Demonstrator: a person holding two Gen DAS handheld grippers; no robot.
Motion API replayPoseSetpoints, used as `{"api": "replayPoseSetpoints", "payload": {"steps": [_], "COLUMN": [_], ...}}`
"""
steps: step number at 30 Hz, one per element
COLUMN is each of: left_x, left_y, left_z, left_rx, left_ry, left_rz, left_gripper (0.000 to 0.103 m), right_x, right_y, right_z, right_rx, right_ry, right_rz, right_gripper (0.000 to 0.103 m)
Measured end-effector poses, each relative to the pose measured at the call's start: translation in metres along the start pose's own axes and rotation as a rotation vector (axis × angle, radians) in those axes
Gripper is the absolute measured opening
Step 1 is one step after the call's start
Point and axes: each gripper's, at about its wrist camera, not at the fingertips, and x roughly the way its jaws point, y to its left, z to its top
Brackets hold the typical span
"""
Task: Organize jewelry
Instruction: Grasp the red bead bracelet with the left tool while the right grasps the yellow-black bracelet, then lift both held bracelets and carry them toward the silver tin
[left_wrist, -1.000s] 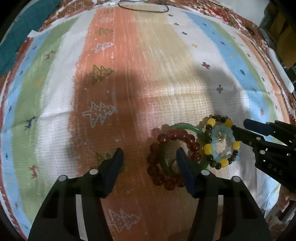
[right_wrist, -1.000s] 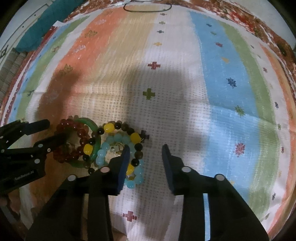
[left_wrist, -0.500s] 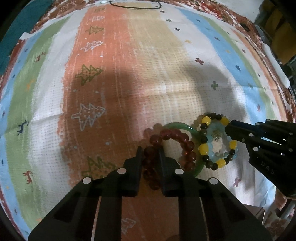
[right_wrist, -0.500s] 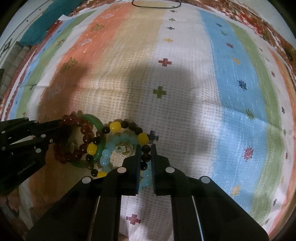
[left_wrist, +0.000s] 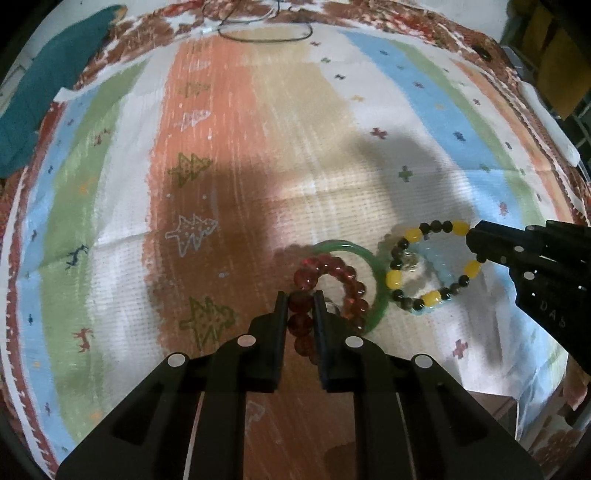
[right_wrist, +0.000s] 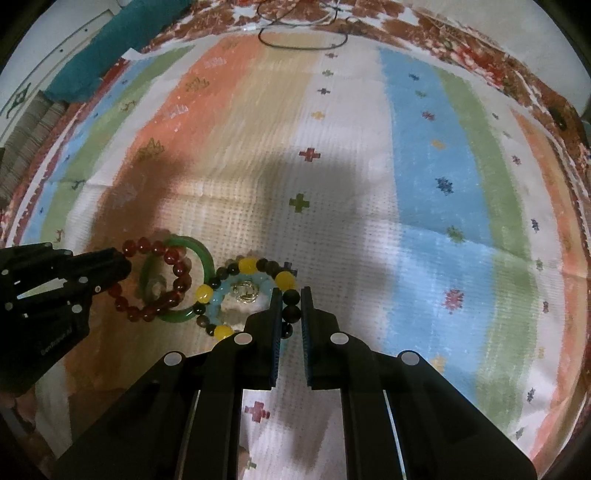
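A dark red bead bracelet (left_wrist: 334, 275) lies over a green bangle (left_wrist: 378, 284) on the striped cloth (left_wrist: 258, 147). My left gripper (left_wrist: 300, 306) is shut on the red beads at the bracelet's near side. To the right, a bracelet of yellow and dark beads (left_wrist: 428, 266) sits on a pale blue bead bracelet (left_wrist: 441, 271) with a small metal charm (left_wrist: 408, 260) inside. My right gripper (right_wrist: 289, 306) is shut on the dark beads of the yellow bracelet (right_wrist: 247, 266). The right wrist view also shows the red bracelet (right_wrist: 173, 280), the bangle (right_wrist: 205, 258) and the left gripper (right_wrist: 118, 267).
A thin black cord necklace (left_wrist: 264, 33) lies at the far edge of the cloth. A teal fabric (left_wrist: 40, 85) sits at the far left corner. A white bar (left_wrist: 554, 129) lies along the right edge. Wide bare cloth stretches beyond the bracelets.
Both grippers have closed from open: the left onto the red bead bracelet, the right onto the yellow and dark bead bracelet. Both have since risen a little with their beads.
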Motion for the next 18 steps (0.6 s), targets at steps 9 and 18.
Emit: {"api": "replayPoseSetpoints", "payload": {"steps": [9, 18], "left_x": [-0.025, -0.044], "left_y": [-0.012, -0.018], "left_z": [-0.005, -0.012], "left_rx": [-0.001, -0.001], "left_ry": [-0.05, -0.084], "left_rz": [0.01, 0.01], "left_gripper": [0.013, 0.013], "right_x": [-0.026, -0.041], "right_y": [0.009, 0.017], "right_z": [-0.009, -0.018], "right_rx": [-0.02, -0.041], "right_ry": [-0.06, -0.092], "right_rz": [0.004, 0.006], "right_gripper": [0.011, 0.011]}}
